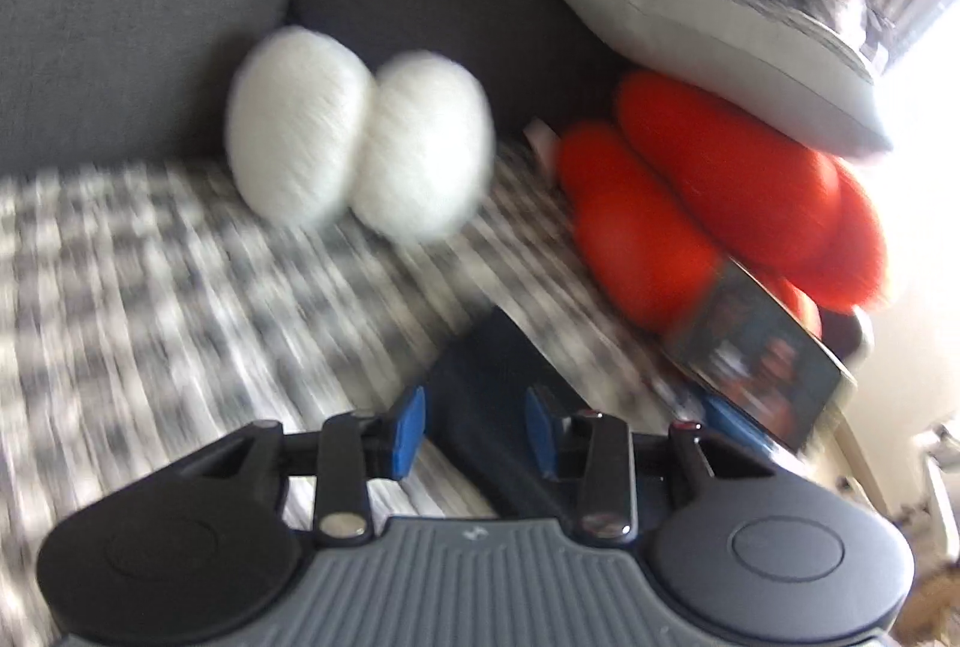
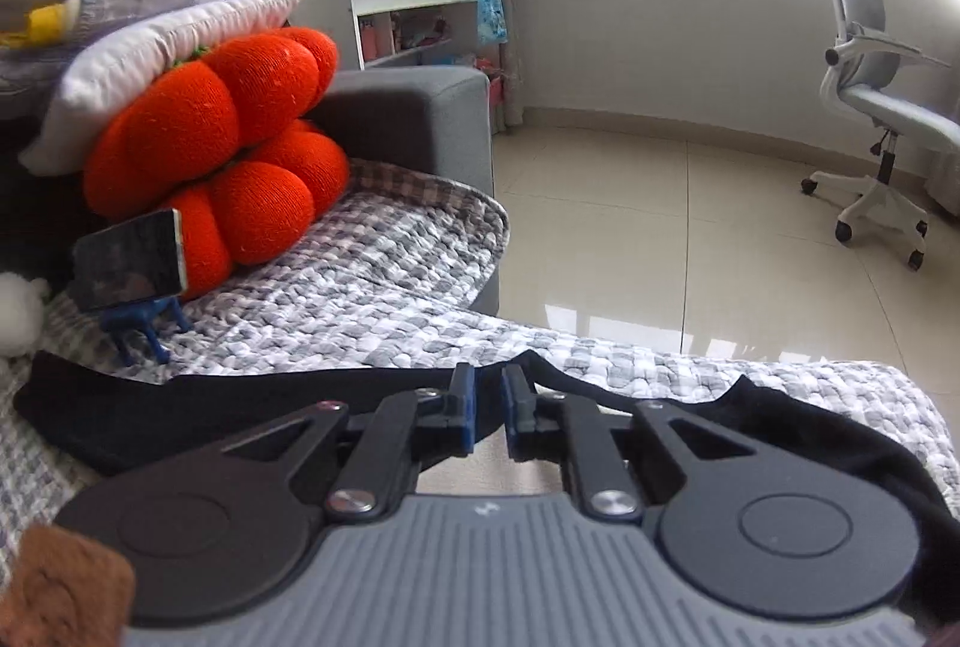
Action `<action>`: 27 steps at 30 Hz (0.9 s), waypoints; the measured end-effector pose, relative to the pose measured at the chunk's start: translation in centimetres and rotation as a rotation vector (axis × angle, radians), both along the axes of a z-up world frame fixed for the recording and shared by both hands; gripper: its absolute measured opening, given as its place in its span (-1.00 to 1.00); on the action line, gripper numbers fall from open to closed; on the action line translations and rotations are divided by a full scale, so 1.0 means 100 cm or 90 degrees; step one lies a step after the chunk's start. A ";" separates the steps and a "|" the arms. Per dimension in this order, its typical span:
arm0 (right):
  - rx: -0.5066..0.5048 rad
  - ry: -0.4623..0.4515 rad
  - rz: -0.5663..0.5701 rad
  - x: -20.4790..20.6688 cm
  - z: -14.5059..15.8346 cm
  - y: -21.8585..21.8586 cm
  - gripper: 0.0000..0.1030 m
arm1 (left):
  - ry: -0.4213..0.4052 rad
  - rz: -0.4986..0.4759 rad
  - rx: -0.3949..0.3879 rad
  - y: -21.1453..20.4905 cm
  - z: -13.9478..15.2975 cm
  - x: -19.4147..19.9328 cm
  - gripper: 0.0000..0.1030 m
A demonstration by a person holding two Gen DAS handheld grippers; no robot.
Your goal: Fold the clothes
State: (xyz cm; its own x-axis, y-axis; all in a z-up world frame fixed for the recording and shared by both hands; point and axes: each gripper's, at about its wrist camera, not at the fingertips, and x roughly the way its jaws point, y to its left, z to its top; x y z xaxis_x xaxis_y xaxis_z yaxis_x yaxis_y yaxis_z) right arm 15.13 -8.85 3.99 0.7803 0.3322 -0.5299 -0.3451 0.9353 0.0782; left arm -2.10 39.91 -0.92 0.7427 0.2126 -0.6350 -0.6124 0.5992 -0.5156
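The dark garment (image 2: pixel 252 407) is black or very dark navy, soft and plain, with no print showing. It lies flat on the checked grey-and-white cover (image 2: pixel 372 287), stretched as a long band across it. One end lies toward the cover's left side, near the back. The other end (image 2: pixel 798 425) bunches into loose folds at the cover's front right corner, beside its front edge.

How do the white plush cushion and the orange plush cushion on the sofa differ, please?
The white cushion shows two rounded lobes; the orange cushion shows several, like a pumpkin. The white one has nothing on top; the orange one sits under a pale pillow, with a phone standing in front of it. Both are soft and rest on the checked sofa cover.
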 end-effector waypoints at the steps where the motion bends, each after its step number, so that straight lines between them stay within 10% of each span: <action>1: 0.011 -0.007 0.001 -0.011 0.007 -0.005 -0.71 | -0.005 -0.032 -0.014 -0.014 0.007 -0.004 -0.26; 5: 0.045 -0.027 0.020 -0.061 0.036 -0.036 -0.06 | -0.030 -0.188 -0.034 -0.084 0.030 -0.021 -0.26; 12: 0.024 -0.018 0.005 -0.131 0.042 -0.123 -0.05 | 0.023 -0.449 -0.012 -0.221 0.020 -0.054 -0.19; 27: 0.046 0.075 -0.037 -0.253 -0.017 -0.247 -0.05 | 0.135 -0.580 0.071 -0.311 -0.032 -0.070 -0.17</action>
